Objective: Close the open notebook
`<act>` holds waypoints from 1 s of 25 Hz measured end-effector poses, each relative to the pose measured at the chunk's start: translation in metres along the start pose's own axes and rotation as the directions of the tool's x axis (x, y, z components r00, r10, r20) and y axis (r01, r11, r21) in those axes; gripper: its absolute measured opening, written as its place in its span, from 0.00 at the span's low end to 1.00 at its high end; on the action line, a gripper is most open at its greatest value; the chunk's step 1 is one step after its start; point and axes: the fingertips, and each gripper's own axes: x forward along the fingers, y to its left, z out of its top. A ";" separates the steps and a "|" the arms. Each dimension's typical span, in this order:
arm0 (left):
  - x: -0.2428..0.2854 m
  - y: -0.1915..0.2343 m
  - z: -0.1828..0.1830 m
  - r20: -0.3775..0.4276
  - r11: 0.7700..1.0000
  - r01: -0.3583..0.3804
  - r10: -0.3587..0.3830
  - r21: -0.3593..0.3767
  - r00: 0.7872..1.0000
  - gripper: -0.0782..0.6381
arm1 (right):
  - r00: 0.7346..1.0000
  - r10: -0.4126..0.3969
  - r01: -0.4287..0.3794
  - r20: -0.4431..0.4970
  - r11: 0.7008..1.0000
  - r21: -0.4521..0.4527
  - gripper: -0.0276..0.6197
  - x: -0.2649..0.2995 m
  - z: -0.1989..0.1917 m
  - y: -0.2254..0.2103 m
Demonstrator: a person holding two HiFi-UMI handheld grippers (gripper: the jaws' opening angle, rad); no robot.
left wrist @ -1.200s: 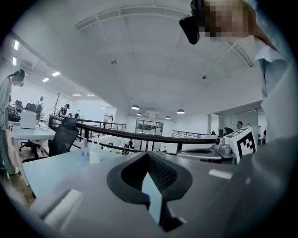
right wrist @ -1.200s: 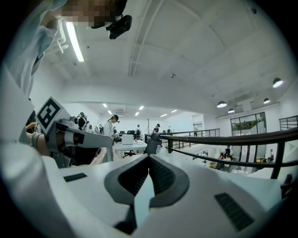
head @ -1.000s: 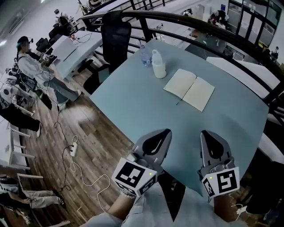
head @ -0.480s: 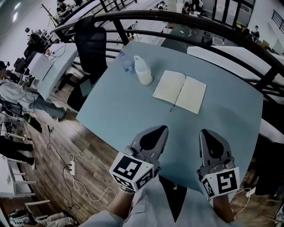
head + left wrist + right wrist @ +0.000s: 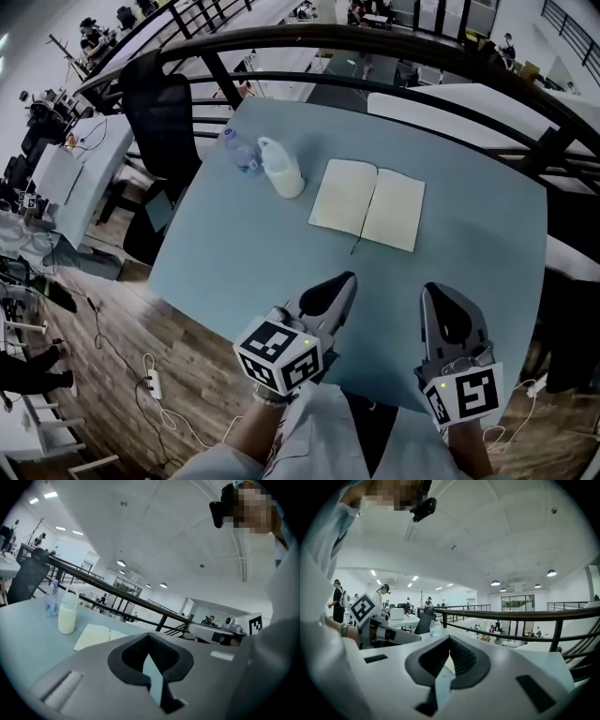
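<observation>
The open notebook [image 5: 366, 204] lies flat on the pale blue table [image 5: 244, 253], cream pages up, with a thin ribbon trailing from its near edge. In the left gripper view the notebook [image 5: 99, 635] sits low, beyond the jaws. My left gripper [image 5: 346, 280] hovers over the table's near edge, shut and empty, well short of the notebook. My right gripper [image 5: 434, 292] is beside it, level with it, also shut with nothing held. Both point toward the notebook.
A white bottle [image 5: 281, 169] and a clear water bottle [image 5: 238, 150] stand left of the notebook. A black office chair [image 5: 159, 112] is at the table's far left corner. A dark railing [image 5: 394, 47] runs behind the table. Wooden floor with cables lies to the left.
The head view has swung, so table and notebook sit nearer the picture's middle. My left gripper has dropped a little and rolled. Both grippers stay shut near the front edge.
</observation>
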 end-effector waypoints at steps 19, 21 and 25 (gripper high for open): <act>0.054 0.077 -0.048 -0.111 0.976 0.007 -0.032 -0.218 0.993 0.12 | 0.997 -0.035 0.036 -0.062 0.999 0.017 0.05 0.033 -0.020 -0.003; 0.059 0.082 -0.050 -0.080 0.956 0.026 -0.051 -0.292 0.995 0.12 | 0.997 -0.041 0.042 -0.067 0.999 0.018 0.05 0.031 -0.021 -0.006; 0.066 0.098 -0.054 -0.028 0.901 0.028 -0.044 -0.434 0.999 0.12 | 0.996 -0.043 0.045 -0.083 0.999 0.025 0.05 0.029 -0.025 -0.013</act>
